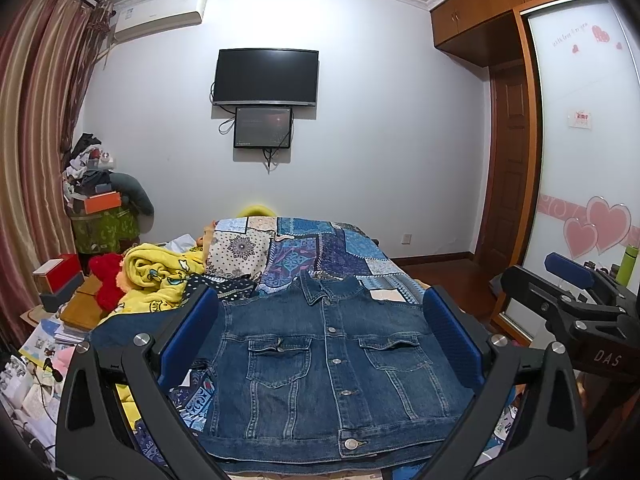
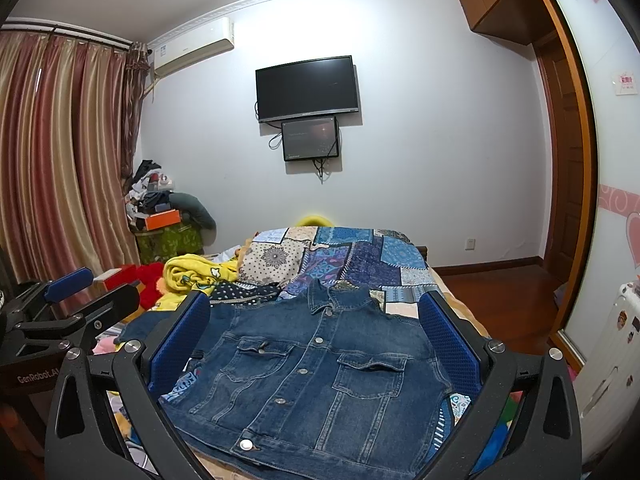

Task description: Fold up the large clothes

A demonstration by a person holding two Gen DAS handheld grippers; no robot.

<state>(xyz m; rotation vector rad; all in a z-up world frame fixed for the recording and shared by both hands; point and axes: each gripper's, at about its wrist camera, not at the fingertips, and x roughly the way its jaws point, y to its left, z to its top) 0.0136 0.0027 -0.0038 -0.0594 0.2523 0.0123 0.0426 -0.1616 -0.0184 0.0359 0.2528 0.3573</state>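
Left wrist view: the denim jacket [image 1: 332, 364] lies front-up on the patchwork bedspread [image 1: 320, 252], buttoned down the centre, collar toward the far wall and hem toward the camera. The left gripper [image 1: 320, 336] hovers above the garment with its jaws wide apart; each blue pad [image 1: 188, 332] frames one side of the jacket body and holds nothing.

Right wrist view: the right gripper [image 2: 314, 340] is likewise held above the jacket, jaws spread apart, with no cloth between them. The same jacket appears slightly rotated, hem corner near the lower left of the frame.

Progress assessment: both sleeves appear already turned in, since the visible outline is a near rectangle without arms projecting at the shoulders; a strip of denim at the left edge may be a tucked sleeve, but this cannot be confirmed. The body itself is not yet folded: full length from collar to hem remains exposed in a single layer plus whatever lies beneath. Remaining work, as judged, is at least one fold bringing hem to collar, or collar to hem, followed by flattening.

A yellow blanket [image 1: 160, 276] and a red plush toy [image 1: 108, 280] lie beside the jacket to the left, apart from it.
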